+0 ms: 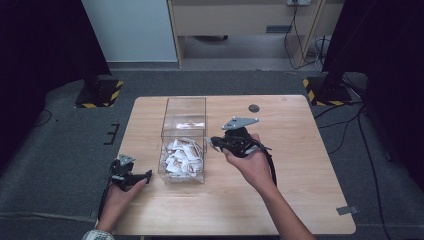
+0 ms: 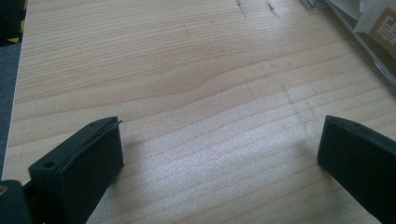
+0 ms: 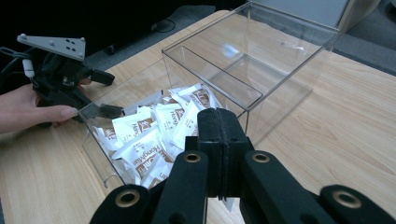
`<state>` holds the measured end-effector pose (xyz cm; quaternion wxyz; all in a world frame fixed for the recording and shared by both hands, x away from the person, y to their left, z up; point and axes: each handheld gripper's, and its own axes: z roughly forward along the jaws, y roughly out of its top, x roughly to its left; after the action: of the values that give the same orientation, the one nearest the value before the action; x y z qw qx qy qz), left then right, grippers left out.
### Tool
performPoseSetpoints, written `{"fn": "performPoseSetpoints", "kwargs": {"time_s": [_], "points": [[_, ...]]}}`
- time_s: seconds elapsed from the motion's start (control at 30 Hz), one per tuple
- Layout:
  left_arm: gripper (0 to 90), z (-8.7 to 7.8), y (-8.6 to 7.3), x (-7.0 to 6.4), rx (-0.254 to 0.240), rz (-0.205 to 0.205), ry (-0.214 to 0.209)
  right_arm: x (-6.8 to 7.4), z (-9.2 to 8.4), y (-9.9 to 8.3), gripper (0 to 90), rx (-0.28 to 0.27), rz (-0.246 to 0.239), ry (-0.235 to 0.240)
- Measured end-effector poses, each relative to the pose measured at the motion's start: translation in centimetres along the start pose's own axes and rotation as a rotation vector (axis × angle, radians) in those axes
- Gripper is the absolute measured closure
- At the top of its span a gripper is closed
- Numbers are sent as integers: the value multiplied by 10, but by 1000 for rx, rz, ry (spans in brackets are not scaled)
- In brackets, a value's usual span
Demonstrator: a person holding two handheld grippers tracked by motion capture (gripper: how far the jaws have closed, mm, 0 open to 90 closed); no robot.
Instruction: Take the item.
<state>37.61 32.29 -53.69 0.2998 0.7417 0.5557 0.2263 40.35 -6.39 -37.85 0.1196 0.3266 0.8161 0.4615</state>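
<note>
On my feed: clear two-compartment box sits mid-surface, long axis running away from me. Near compartment is loaded with white sachets with brown print, piled loosely, several leaning on the walls. Far compartment looks bare apart from glare on the acrylic. Right gripper view confirms it: sachets heaped in one cell, divider wall between, other cell see-through down to the wood. Left tool rests low at the surface's near-left, just beside the box's near-left corner, not touching it; jaws stand wide apart with only wood grain between them in its own view, box edge at upper right. Right tool is held above the surface just right of the box, tip level with the sachet cell's right wall; jaws pressed together. Something small and pale peeks out below them in its own view, can't tell if anything is pinched. Left hand and right hand come in from the near edge.
</note>
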Motion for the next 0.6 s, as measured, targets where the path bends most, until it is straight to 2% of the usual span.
{"fn": "performPoseSetpoints", "kwargs": {"time_s": [0.2, 0.6], "points": [[0, 0, 0, 0, 0, 0, 0, -5, -2, -6, 899, 2, 8, -9], [0, 0, 0, 0, 0, 0, 0, -23, -9, -21, 899, 9, 43, -46]]}}
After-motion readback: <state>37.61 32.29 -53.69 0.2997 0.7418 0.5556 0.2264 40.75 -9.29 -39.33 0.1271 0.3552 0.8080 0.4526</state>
